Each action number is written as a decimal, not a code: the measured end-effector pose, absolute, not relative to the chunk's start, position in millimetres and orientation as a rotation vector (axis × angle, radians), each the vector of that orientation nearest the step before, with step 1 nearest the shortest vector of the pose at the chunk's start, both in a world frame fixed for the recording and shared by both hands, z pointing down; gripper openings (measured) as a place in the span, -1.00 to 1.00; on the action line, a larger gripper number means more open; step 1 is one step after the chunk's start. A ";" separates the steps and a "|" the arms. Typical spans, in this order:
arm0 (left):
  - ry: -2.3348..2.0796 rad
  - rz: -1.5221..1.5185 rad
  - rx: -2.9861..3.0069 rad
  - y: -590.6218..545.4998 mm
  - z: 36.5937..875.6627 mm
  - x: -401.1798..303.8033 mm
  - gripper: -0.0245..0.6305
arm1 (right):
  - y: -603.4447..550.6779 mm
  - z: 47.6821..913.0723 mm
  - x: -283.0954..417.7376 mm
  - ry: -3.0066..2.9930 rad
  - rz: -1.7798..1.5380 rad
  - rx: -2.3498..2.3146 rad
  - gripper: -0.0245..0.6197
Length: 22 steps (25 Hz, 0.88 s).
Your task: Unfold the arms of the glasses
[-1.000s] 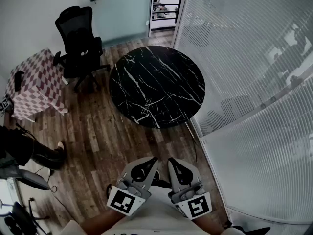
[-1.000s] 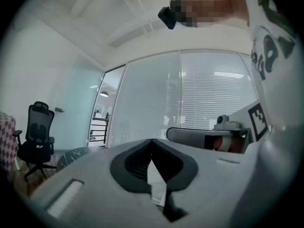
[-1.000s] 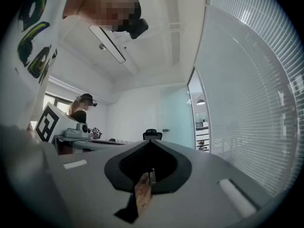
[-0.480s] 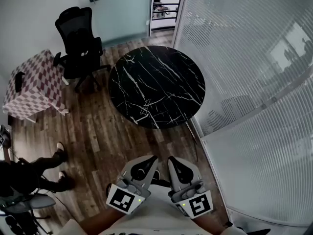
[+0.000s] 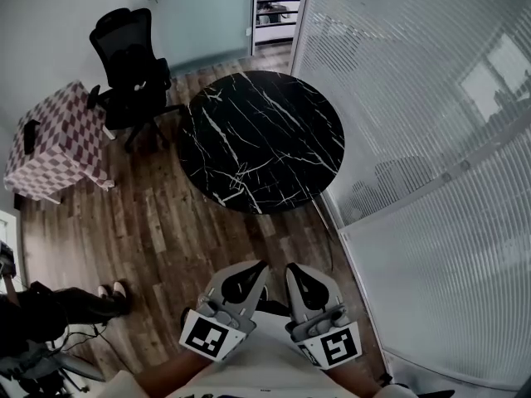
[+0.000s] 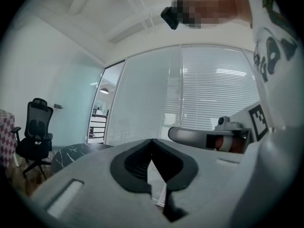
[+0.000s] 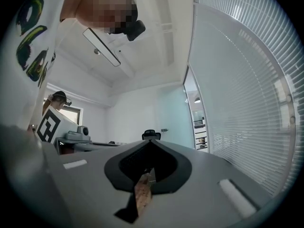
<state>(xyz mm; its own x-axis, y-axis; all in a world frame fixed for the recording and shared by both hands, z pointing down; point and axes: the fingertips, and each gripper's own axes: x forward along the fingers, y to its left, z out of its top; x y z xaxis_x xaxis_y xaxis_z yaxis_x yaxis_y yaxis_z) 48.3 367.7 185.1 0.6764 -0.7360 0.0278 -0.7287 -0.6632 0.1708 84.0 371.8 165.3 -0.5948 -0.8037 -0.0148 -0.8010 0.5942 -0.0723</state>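
Observation:
No glasses show in any view. In the head view both grippers are held close to the person's body at the bottom, side by side over the wooden floor. They point toward a round black marble table (image 5: pixel 261 139) some way ahead. My left gripper (image 5: pixel 255 267) is shut with nothing in it; in the left gripper view its jaws (image 6: pixel 152 141) meet at the tip. My right gripper (image 5: pixel 294 269) is shut and empty as well, its jaws (image 7: pixel 148 142) closed in the right gripper view.
A black office chair (image 5: pixel 129 65) stands at the back left, beside a small table with a checkered cloth (image 5: pixel 58 143). A glass wall with blinds (image 5: pixel 415 139) runs along the right. Another person's legs (image 5: pixel 75 301) show at the lower left. A doorway (image 5: pixel 274 7) opens at the back.
The table and chair have shifted slightly up and left in the head view. The other person's legs at the left have moved lower. Both grippers stay shut and side by side.

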 end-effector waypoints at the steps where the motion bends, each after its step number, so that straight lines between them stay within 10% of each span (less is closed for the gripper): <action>1: -1.197 -0.060 2.715 367.5 186.1 50.2 -0.92 | 371.5 166.2 86.3 2.764 -0.098 -1.394 -0.92; 22: -1.176 -0.052 2.709 278.5 200.7 53.9 -0.92 | 281.4 183.8 86.4 2.799 -0.097 -1.427 -0.92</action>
